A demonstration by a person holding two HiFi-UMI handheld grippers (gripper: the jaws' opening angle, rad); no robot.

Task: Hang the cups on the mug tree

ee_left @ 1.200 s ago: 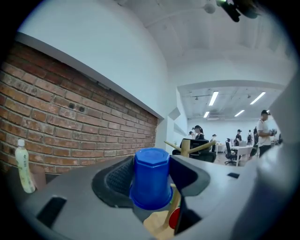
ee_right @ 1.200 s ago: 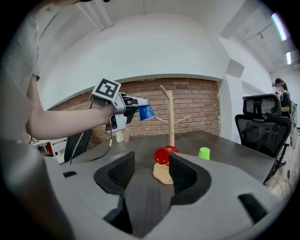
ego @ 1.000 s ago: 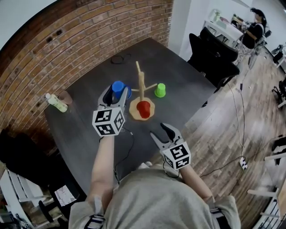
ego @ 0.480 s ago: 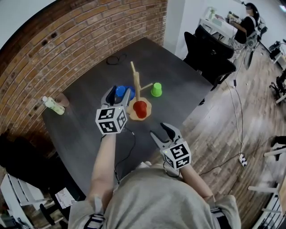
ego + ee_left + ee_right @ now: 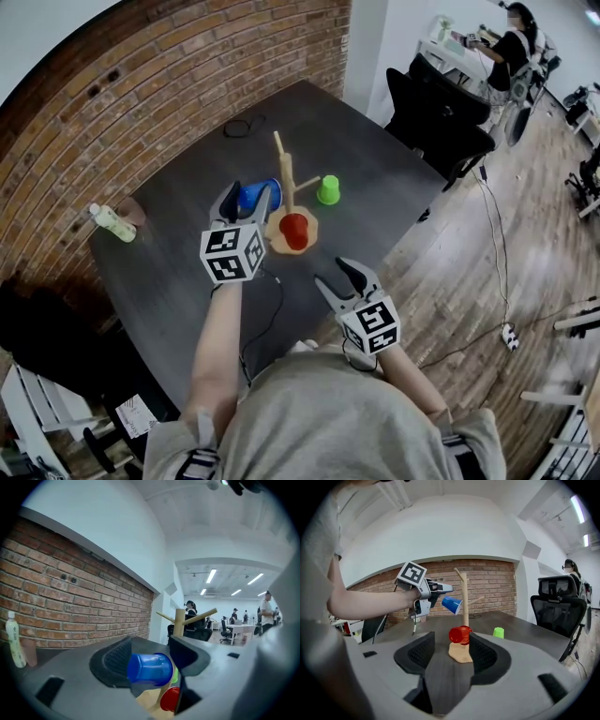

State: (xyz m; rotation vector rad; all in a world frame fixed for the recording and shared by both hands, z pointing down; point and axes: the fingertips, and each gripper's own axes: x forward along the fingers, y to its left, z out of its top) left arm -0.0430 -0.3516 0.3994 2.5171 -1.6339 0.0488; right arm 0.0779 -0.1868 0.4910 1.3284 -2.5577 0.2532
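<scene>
The wooden mug tree (image 5: 285, 180) stands mid-table on a round base (image 5: 461, 654). A red cup (image 5: 294, 230) hangs tilted at the trunk just above that base. To the right of the tree, a green cup (image 5: 328, 189) stands upside down on the table. My left gripper (image 5: 246, 197) is shut on a blue cup (image 5: 150, 669), held on its side in the air just left of the trunk. The right gripper view also shows the blue cup (image 5: 452, 604) level with the upper pegs. My right gripper (image 5: 343, 277) is open and empty near the table's front edge.
A bottle (image 5: 113, 221) stands at the table's left by the brick wall (image 5: 141, 84). A dark cable loop (image 5: 242, 126) lies at the far end. Black office chairs (image 5: 441, 112) stand off the right edge. A person (image 5: 511, 47) sits at a far desk.
My left gripper has carried the blue cup to the right, closer to the tree's trunk. The right gripper has stayed where it was.
</scene>
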